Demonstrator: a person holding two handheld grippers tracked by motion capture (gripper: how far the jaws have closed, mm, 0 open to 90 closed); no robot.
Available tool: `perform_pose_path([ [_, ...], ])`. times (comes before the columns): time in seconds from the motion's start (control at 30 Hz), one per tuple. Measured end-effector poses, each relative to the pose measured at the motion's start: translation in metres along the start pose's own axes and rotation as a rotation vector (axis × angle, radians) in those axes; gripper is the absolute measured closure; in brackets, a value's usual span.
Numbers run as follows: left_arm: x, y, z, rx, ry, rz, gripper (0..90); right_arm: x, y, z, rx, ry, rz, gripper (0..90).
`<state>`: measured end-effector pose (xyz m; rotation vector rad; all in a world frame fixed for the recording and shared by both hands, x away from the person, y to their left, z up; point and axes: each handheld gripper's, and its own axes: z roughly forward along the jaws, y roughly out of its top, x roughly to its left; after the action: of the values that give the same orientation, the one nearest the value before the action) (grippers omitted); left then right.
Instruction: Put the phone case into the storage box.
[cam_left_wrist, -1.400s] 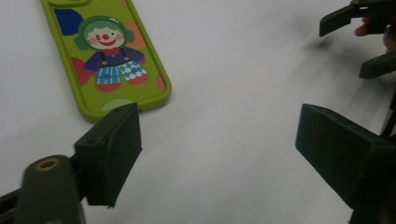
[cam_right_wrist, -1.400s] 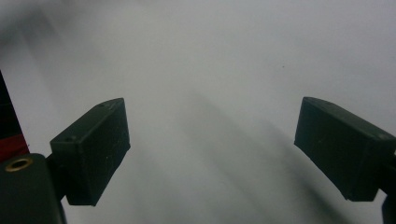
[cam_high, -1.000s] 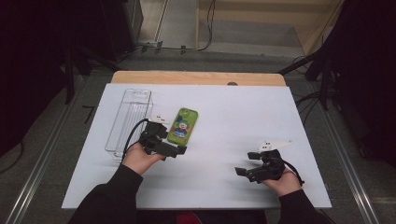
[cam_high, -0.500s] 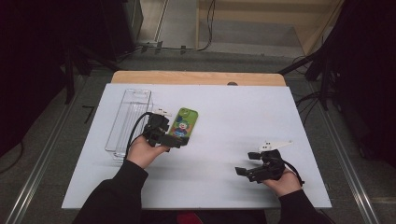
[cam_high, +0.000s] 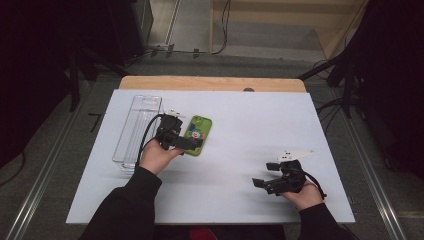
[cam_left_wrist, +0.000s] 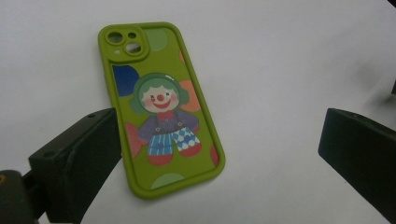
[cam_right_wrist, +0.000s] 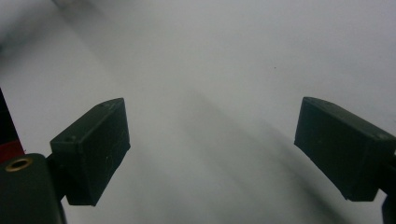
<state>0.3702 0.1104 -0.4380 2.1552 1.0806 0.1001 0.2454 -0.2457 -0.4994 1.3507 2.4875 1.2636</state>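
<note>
A green phone case (cam_high: 198, 132) (cam_left_wrist: 161, 107) with a clown picture lies flat on the white table (cam_high: 250, 125), camera cut-out at its far end. My left gripper (cam_high: 187, 144) (cam_left_wrist: 224, 154) hovers open over the case's near end, its left jaw beside the case's left edge and its right jaw well off to the right. My right gripper (cam_high: 265, 175) (cam_right_wrist: 212, 140) is open near the table's front right, with bare table between its jaws.
A clear plastic box (cam_high: 136, 131) lies lengthwise at the left, just beside my left hand. A wooden edge (cam_high: 210, 83) runs along the table's far side. Cables and dark stands crowd the floor beyond.
My left gripper has moved forward and to the right, from in front of the phone case to over its near end. The right gripper has stayed put.
</note>
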Motion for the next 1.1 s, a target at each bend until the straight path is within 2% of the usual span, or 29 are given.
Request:
perform_pose_path([
  [0.23,0.004,0.011,0.005,-0.01,-0.011,-0.02,1.0,0.0,0.0,0.0,-0.001,0.003,0.0,8.6],
  [0.4,0.006,0.018,0.009,0.004,0.024,-0.017,1.0,0.0,0.0,-0.001,-0.003,0.001,0.001,8.6],
  [0.7,0.009,0.03,0.022,0.003,0.043,-0.018,1.0,-0.001,0.0,0.0,-0.004,0.003,0.012,8.7],
  [0.87,0.01,0.034,0.026,-0.009,0.054,-0.024,1.0,-0.001,0.0,0.0,-0.002,0.002,0.008,8.7],
  [0.97,0.011,0.038,0.03,-0.02,0.073,-0.009,1.0,0.0,0.0,0.0,-0.001,0.007,0.005,8.7],
  [1.1,0.012,0.04,0.035,-0.037,0.092,-0.027,1.0,0.0,0.0,0.0,-0.001,0.004,0.004,8.7],
])
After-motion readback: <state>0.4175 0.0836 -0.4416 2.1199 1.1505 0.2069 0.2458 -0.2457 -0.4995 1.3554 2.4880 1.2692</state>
